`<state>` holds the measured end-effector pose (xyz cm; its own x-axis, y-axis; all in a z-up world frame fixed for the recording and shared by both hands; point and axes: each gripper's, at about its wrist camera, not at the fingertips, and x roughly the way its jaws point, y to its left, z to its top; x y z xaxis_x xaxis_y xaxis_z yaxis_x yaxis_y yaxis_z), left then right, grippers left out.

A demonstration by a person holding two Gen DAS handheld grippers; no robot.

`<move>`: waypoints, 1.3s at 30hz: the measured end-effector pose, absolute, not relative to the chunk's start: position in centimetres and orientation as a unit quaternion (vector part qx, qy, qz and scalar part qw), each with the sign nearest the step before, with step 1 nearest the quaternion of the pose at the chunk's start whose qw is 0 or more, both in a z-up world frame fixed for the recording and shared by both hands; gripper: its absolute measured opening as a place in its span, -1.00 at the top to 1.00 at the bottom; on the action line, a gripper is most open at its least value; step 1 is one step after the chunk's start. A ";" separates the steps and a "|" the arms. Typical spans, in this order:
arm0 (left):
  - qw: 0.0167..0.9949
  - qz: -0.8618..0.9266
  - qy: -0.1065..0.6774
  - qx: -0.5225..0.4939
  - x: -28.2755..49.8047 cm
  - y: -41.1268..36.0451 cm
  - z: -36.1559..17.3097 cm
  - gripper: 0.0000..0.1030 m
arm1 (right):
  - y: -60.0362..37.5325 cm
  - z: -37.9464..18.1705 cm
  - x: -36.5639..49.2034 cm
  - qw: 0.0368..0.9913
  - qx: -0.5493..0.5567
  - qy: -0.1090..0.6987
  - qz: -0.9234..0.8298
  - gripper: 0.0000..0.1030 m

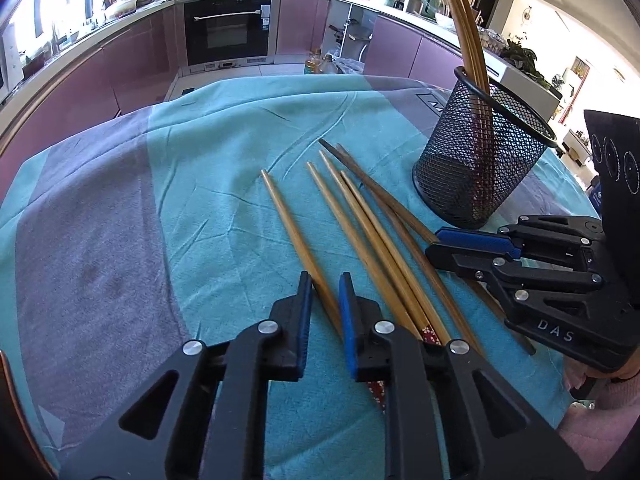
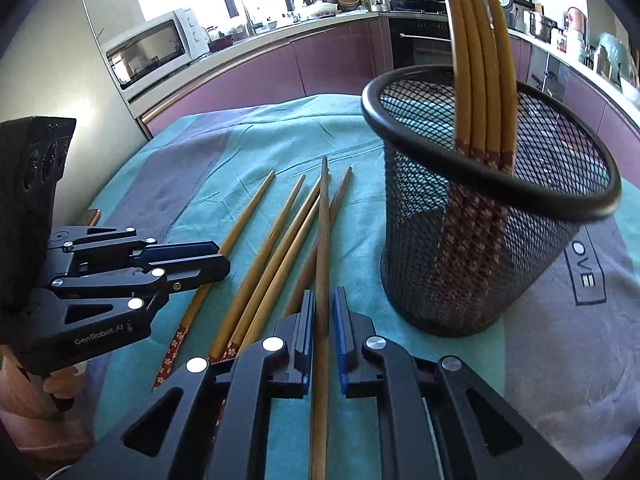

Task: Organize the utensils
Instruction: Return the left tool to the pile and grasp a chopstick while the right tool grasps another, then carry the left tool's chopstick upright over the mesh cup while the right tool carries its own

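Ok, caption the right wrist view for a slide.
Right gripper clamps one dark chopstick beside the mesh holder.

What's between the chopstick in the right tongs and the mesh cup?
Nothing visible. The right tongs grip a dark brown wooden chopstick; only bare teal cloth separates it from the black wire-mesh cup. Four light bamboo chopsticks fill the cup's far side; the near opening is free.

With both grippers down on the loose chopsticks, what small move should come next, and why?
Probably lift the right gripper and carry its dark chopstick to the mesh holder. Its jaws look closed on that stick, and the holder beside it already has chopsticks standing in it. The left gripper straddles a light chopstick, its grip less clear.
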<state>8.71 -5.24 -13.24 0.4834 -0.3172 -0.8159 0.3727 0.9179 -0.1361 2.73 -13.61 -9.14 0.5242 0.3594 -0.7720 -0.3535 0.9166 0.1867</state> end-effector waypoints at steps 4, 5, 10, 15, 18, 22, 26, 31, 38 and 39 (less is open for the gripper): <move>0.862 -0.194 0.467 0.031 9.3 -5.7 -13.4 0.69 | -13.2 -9.2 3.0 0.877 -0.012 0.437 0.198 0.78; 0.863 -0.193 0.467 0.031 9.4 -5.8 -13.4 0.71 | -13.3 -9.3 3.0 0.878 -0.011 0.436 0.198 0.78; 0.867 -0.181 0.464 0.028 9.4 -6.5 -13.4 0.80 | -14.1 -9.3 2.7 0.878 0.007 0.436 0.199 0.88; 0.867 -0.179 0.464 0.017 9.3 -6.1 -13.3 0.85 | -14.8 -8.7 2.0 0.877 0.022 0.430 0.214 0.88; 0.870 -0.183 0.458 0.014 8.7 -5.8 -12.9 0.85 | -15.3 -8.0 1.5 0.878 0.027 0.421 0.225 0.88; 0.876 -0.189 0.443 0.011 8.0 -5.5 -11.6 0.85 | -15.7 -6.8 0.7 0.879 0.036 0.409 0.240 0.88; 0.879 -0.204 0.430 0.001 7.2 -5.2 -10.0 0.85 | -16.5 -5.3 -0.4 0.884 0.047 0.388 0.255 0.88; 0.884 -0.226 0.409 -0.014 6.0 -4.6 -7.7 0.86 | -18.0 -3.4 -1.4 0.893 0.059 0.363 0.260 0.88; 0.891 -0.253 0.376 -0.024 3.8 -4.0 -4.3 0.86 | -19.7 -1.4 -2.2 0.904 0.073 0.333 0.257 0.88; 0.892 -0.255 0.373 -0.024 3.5 -3.9 -3.9 0.86 | -19.8 -1.1 -2.3 0.906 0.075 0.330 0.256 0.88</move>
